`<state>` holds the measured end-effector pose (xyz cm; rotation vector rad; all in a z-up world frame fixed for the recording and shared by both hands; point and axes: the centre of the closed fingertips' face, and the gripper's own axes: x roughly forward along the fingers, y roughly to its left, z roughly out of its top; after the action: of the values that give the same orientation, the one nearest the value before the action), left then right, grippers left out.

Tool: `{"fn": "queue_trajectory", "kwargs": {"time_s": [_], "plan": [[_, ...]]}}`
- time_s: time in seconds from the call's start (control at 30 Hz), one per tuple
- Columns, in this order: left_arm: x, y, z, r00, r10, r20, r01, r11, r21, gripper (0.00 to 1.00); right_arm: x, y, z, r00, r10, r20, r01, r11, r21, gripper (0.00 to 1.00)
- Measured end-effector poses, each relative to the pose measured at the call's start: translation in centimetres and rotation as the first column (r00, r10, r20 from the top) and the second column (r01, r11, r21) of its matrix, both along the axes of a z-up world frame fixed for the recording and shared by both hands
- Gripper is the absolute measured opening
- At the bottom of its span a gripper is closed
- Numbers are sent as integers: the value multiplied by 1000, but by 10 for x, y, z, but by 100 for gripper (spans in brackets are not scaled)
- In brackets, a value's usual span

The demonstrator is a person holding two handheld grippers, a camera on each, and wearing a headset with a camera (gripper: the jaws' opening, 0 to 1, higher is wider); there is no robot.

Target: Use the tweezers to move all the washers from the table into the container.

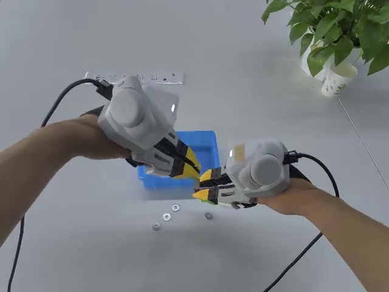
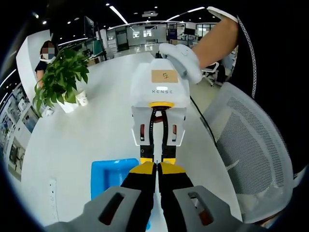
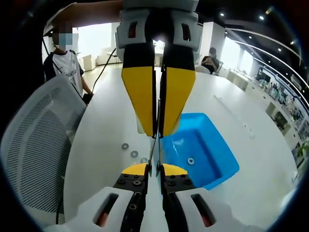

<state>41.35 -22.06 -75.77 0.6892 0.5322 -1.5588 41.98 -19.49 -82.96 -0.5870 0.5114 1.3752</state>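
just over the near edge of the container i have both grippers nose to nose. the left gripper is pinched narrow on the tweezers. the right gripper is also nearly closed, with the tweezers' thin end between its jaws. i judge both are gripping, though i cannot tell how firmly the right one bites. four washers lie loose on the table just beside the container, and one washer sits inside it. the risk i see is in this two-handed hold. if one side lets go before the other has a square grip, the tweezers may twist or drop among the washers and scatter them. pulling against each other could also bend the thin legs. a skewed hold would make the flat washers hard to pinch, and one could flick off the table.
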Motion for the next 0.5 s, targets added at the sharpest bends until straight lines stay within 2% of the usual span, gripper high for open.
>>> {"fn": "queue_trajectory", "kwargs": {"time_s": [0.5], "plan": [[-16, -12, -17, 1000, -20, -16, 20, 1000, 2, 5, -17, -12, -18, 999, -16, -30, 16, 1000, -24, 11]]}}
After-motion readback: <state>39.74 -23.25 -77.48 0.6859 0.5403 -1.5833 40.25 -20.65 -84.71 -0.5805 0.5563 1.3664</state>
